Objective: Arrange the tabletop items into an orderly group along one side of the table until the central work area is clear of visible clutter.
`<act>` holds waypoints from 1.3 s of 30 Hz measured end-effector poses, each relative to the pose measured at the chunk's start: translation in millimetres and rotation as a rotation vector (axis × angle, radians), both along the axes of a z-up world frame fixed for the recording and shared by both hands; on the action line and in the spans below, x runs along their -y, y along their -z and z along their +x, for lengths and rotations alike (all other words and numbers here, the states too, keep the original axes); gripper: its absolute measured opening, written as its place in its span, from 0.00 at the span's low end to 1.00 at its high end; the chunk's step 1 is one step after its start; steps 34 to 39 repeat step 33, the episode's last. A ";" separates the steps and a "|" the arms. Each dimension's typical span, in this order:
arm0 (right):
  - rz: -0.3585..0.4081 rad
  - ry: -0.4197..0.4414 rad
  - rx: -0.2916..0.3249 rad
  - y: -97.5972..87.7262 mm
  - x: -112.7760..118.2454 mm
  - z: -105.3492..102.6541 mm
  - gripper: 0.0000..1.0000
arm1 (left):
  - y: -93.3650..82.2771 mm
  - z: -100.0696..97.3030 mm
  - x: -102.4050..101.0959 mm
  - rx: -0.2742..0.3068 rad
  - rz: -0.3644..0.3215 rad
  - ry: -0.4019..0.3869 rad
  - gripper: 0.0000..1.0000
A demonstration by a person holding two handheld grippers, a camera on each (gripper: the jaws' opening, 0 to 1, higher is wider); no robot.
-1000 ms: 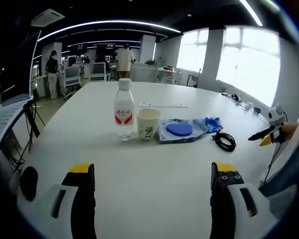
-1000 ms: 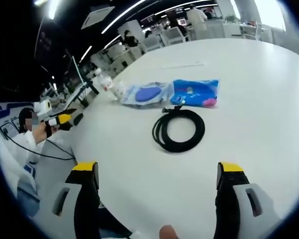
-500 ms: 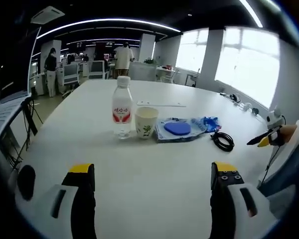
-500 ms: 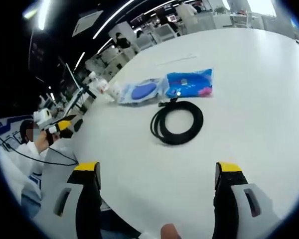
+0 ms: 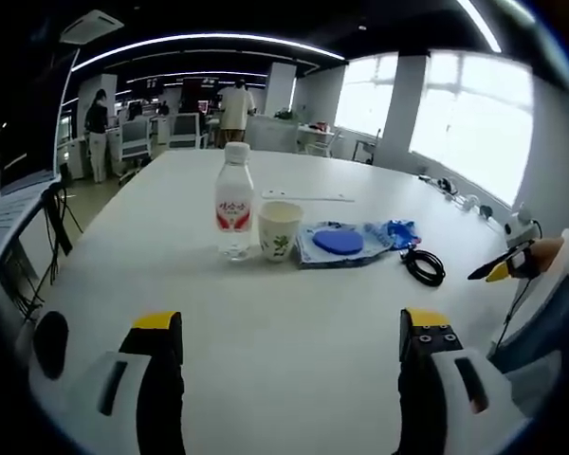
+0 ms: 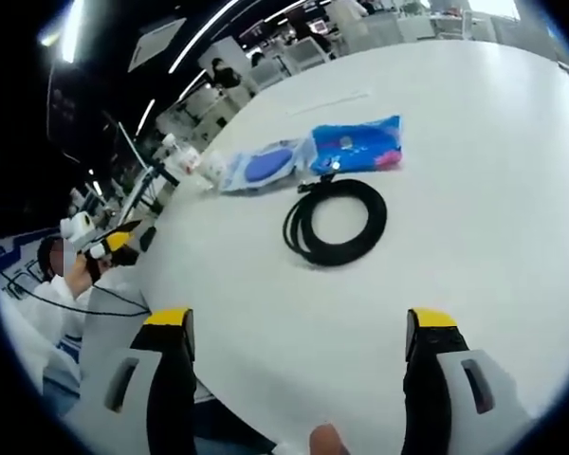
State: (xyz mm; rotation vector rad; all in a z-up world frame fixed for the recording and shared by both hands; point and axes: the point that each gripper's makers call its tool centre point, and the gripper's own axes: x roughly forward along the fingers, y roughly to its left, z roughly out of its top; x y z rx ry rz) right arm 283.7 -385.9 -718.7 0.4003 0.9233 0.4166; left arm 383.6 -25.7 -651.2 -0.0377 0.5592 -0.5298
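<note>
Cable (image 6: 334, 221) black, coiled, flat on white table (image 6: 493, 190); both hand-held grippers released, empty.

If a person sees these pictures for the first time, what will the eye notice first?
Probably the row of items across the white table: a water bottle, a paper cup right beside it, then a packet with a blue disc. In the right gripper view, a coiled black cable lies ahead of the open right gripper, just below a blue packet.
</note>
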 end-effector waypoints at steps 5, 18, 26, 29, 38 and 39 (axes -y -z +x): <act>-0.003 0.005 -0.005 1.1 1.3 0.1 0.91 | -3.4 0.8 -2.0 0.009 -0.005 -0.008 0.98; -0.002 0.023 -0.009 3.8 8.0 -1.4 0.92 | 3.7 -4.8 -1.6 -0.014 0.000 -0.011 0.96; 0.005 0.030 -0.013 6.4 10.7 -2.1 0.92 | 6.8 -7.9 2.5 -0.025 -0.004 -0.010 0.95; 0.007 0.030 -0.016 7.1 10.5 -3.4 0.92 | 8.0 -10.5 4.9 -0.028 -0.009 -0.011 0.95; 0.017 0.036 -0.026 9.8 10.2 -5.4 0.91 | 11.7 -17.9 13.3 -0.035 -0.050 -0.024 0.95; 0.017 0.036 -0.026 9.8 10.2 -5.4 0.91 | 11.7 -17.9 13.3 -0.035 -0.050 -0.024 0.95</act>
